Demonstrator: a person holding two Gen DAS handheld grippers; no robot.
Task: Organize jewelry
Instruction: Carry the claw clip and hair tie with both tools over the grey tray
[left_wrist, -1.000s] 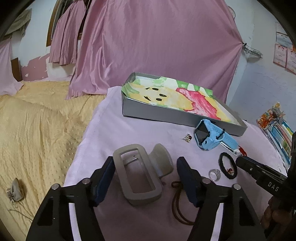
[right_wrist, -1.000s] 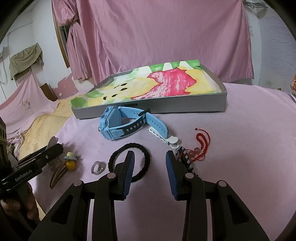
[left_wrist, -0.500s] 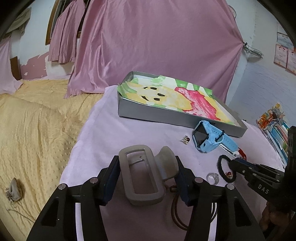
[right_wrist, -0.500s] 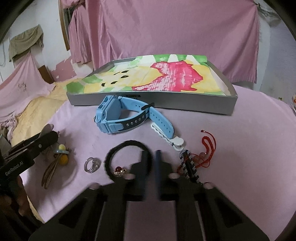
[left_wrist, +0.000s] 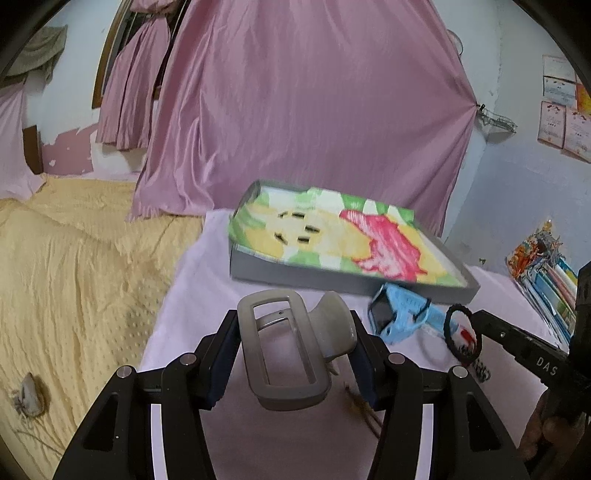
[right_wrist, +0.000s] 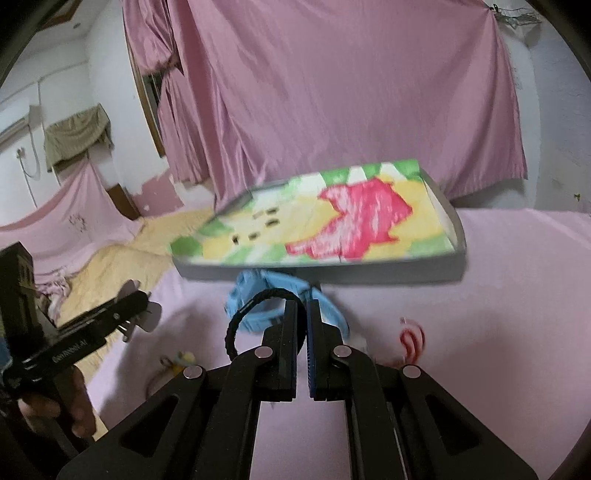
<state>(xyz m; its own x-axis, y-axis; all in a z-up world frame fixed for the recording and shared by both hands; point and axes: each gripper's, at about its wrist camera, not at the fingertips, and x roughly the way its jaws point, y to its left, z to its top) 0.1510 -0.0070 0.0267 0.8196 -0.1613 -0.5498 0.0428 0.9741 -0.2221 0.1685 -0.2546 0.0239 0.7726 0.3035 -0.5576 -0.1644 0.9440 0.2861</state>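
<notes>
Now my left gripper (left_wrist: 295, 354) clamps the grey clip (left_wrist: 284, 350) and my right gripper (right_wrist: 302, 332) pinches the black band (right_wrist: 240, 321), both lifted clear of the tabletop (right_wrist: 517, 295) so I can carry them to the tray (left_wrist: 332, 278) just ahead

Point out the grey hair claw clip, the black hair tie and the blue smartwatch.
grey hair claw clip (left_wrist: 286, 354), left wrist view, on its rectangular frame.
black hair tie (right_wrist: 245, 310), right wrist view, on the loop's upper left arc.
blue smartwatch (left_wrist: 397, 314), left wrist view, on its case.

Box (right_wrist: 369, 275) print motion-blurred; blue watch (right_wrist: 258, 295) partly hidden behind right claw (right_wrist: 302, 347).
</notes>
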